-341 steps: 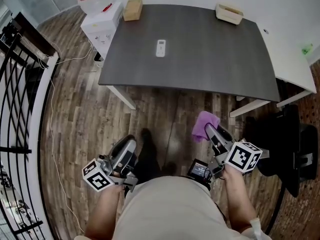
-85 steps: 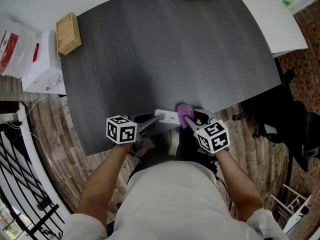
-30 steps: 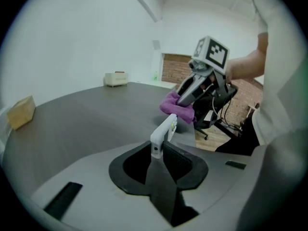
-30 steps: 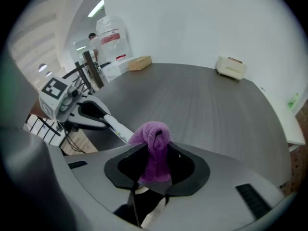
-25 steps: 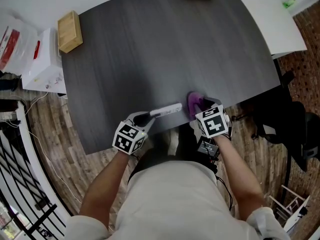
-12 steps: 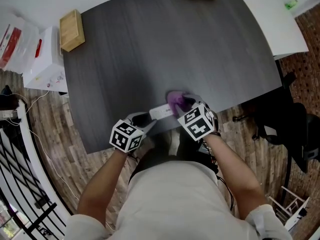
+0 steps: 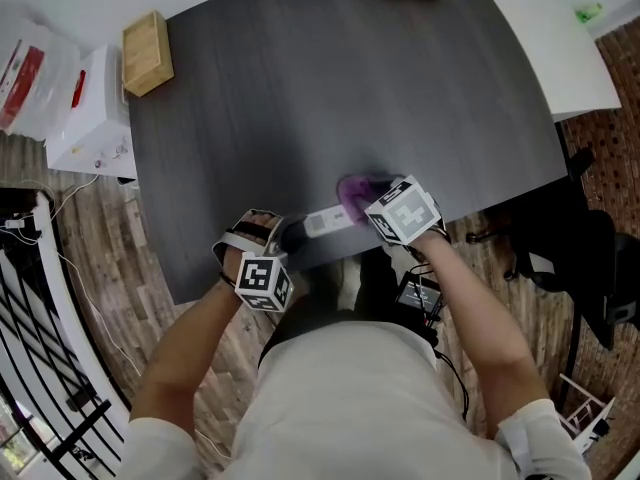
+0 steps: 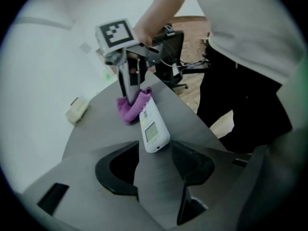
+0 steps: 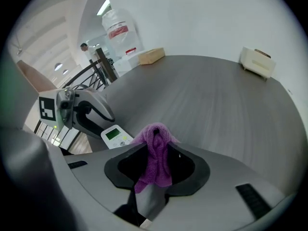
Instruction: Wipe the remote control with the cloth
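The cloth (image 9: 156, 134), pinched by the right gripper (image 9: 155, 154), is best dragged lightly — the remote control (image 8: 150, 126) lies unclamped between the left gripper's (image 8: 156, 154) just-opened, spread jaws.

The left tongs (image 8: 156, 157) have just been opening, and their jaws stand apart around the near end of the white remote control (image 8: 151, 126). It lies screen-up on the grey tabletop (image 8: 96, 129). At its far end the right tongs (image 8: 130, 97) press a purple cloth (image 8: 129, 109).
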The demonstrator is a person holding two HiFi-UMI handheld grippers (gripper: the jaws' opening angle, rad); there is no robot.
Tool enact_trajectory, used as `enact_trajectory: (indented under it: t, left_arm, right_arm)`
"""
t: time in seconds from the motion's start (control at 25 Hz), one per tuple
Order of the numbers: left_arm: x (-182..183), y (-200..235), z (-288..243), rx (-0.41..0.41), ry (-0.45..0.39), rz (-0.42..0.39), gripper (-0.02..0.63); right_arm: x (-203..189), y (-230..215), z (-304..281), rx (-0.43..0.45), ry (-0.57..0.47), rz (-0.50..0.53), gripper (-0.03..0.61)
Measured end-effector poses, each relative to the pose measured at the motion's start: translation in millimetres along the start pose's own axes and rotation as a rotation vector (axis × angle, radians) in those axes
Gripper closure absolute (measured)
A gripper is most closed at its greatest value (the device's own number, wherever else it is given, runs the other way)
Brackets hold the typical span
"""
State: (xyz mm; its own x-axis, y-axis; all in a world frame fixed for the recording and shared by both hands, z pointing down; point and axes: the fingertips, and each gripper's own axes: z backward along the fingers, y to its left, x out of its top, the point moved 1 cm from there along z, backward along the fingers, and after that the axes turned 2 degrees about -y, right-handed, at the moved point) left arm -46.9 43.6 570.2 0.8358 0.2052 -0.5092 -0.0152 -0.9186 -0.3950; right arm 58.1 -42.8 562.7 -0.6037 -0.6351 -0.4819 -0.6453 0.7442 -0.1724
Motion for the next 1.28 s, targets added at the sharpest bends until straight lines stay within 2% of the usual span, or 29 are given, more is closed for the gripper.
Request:
enact_trajectory:
  t: [0.12,0.2,0.28,0.36,0.4,0.52,0.6,0.68,0.76,0.88,1.0,1.12,1.28]
  left_arm:
    - [4,0,-5,-0.035,-0.009,-0.070,0.422]
    - [6,1,-7,-0.037,-0.017,-0.069,0.422]
    - [8,5,-10,-0.023,-0.027,-0.025,0.423]
    - [10,9,-15,-0.025,-0.051,0.077,0.425]
    - [11,11,-16,-0.032,-0.072,0.147,0.456]
    - [15,17,-14,-0.050,-0.155,0.380,0.483]
    - [17,17,-11,-0.074,-0.191,0.520,0.499]
    - [19,17,-11,-0.082,-0.204,0.624,0.503]
    - [18,18,-11,-0.071,-0.208,0.692,0.505]
    - [17,21,-11,-0.060,-0.215,0.743,0.505]
    - [15,22,-11,-0.060,-0.221,0.758,0.503]
    - [13,22,-12,-0.072,-0.230,0.791,0.503]
    - [14,23,-12,-0.066,-0.239,0.797,0.503]
  right_arm:
    - [2,-2,-4,0.021,0.015,-0.003,0.454]
    - [1,-3,-5,0.034,0.016,-0.017,0.453]
    - [0,-4,-4,0.050,0.010,-0.049,0.454]
    - [1,-4,-3,0.071,0.003,-0.088,0.454]
    - [2,-4,-2,0.079,-0.003,-0.106,0.454]
    - [4,-9,1,0.076,-0.031,-0.159,0.454]
    - [8,-14,6,0.050,-0.073,-0.187,0.454]
    - [15,-18,15,-0.002,-0.136,-0.182,0.454]
    - [27,-17,28,-0.069,-0.201,-0.131,0.454]
    - [50,5,48,-0.140,-0.271,0.030,0.454]
    - [69,57,50,-0.099,-0.301,0.210,0.454]
    - [64,102,30,-0.050,-0.257,0.365,0.454]
    - [48,105,10,-0.088,-0.219,0.431,0.454]
